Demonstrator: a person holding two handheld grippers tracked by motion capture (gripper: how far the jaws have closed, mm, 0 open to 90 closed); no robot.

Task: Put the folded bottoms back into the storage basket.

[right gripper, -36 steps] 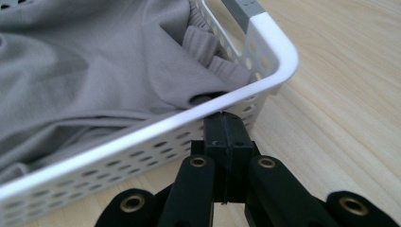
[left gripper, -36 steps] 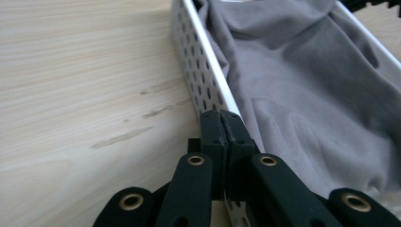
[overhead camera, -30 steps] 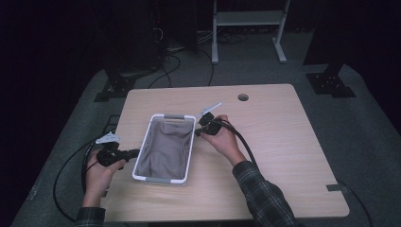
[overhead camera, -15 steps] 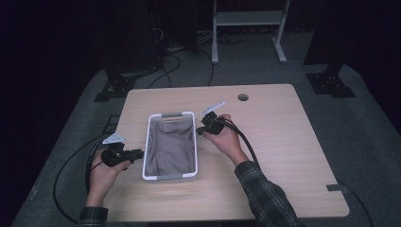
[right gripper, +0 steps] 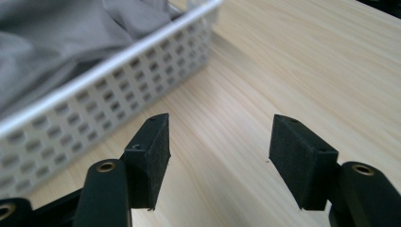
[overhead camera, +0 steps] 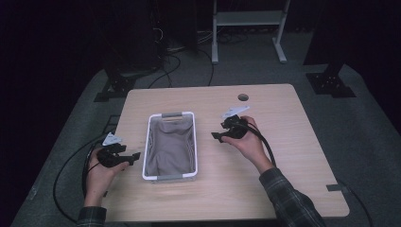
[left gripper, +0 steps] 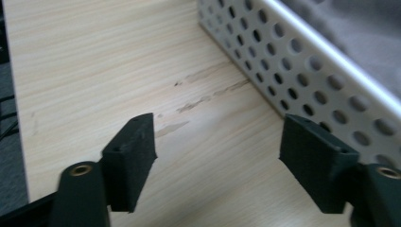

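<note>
Since a moment ago I have let go of the basket (overhead camera: pixel 170 146) and drawn both hands away from it; it now sits square on the table (overhead camera: pixel 283 142), grey cloth (overhead camera: pixel 169 151) inside. From above, my left gripper (overhead camera: pixel 135 156) lies near its lower left corner and my right gripper (overhead camera: pixel 215 135) off its right side, neither touching it. Through my left gripper (left gripper: pixel 215 142) view the jaws stand wide over bare wood, the basket's perforated wall (left gripper: pixel 302 71) just beside the right jaw. My right gripper (right gripper: pixel 220 137) view shows wide, empty jaws too, the basket (right gripper: pixel 108 94) to their left.
</note>
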